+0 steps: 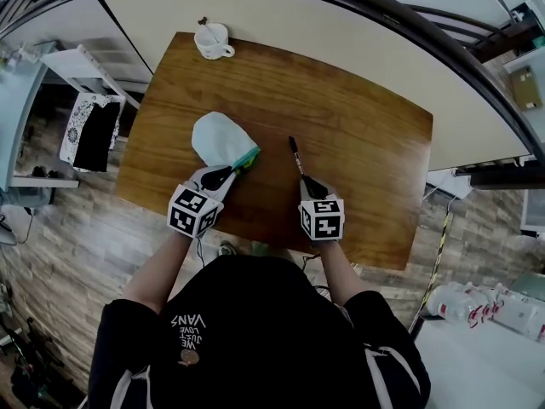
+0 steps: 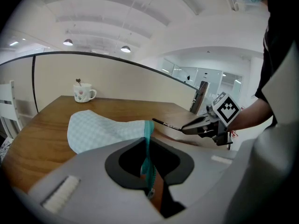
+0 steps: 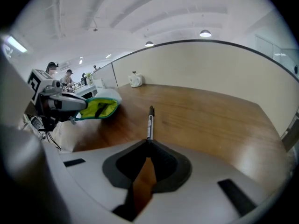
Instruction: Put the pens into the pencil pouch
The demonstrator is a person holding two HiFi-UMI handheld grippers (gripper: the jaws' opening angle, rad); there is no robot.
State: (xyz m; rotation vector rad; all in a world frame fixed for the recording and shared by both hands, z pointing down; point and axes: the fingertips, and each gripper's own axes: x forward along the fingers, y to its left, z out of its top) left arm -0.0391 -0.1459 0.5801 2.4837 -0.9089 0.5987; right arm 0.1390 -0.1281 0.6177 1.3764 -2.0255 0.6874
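A pale blue pencil pouch point(image 1: 220, 139) with a teal zipper rim lies on the wooden table point(image 1: 366, 135), left of centre. My left gripper point(image 1: 223, 175) is shut on the pouch's teal rim point(image 2: 148, 134), holding its mouth up. The yellow-green lining of the open mouth point(image 3: 98, 108) shows in the right gripper view. My right gripper point(image 1: 308, 181) is shut on the back end of a black pen point(image 1: 295, 156). The pen point(image 3: 150, 120) sticks out forward past the jaws, its tip over the table. In the left gripper view the pen point(image 2: 167, 124) points toward the pouch, a short way to its right.
A white mug point(image 1: 213, 41) with a spoon stands at the table's far left corner. White shelving point(image 1: 81, 71) stands off the table's left side. A curved partition wall point(image 1: 341, 24) runs behind the table. The person's torso is at the near edge.
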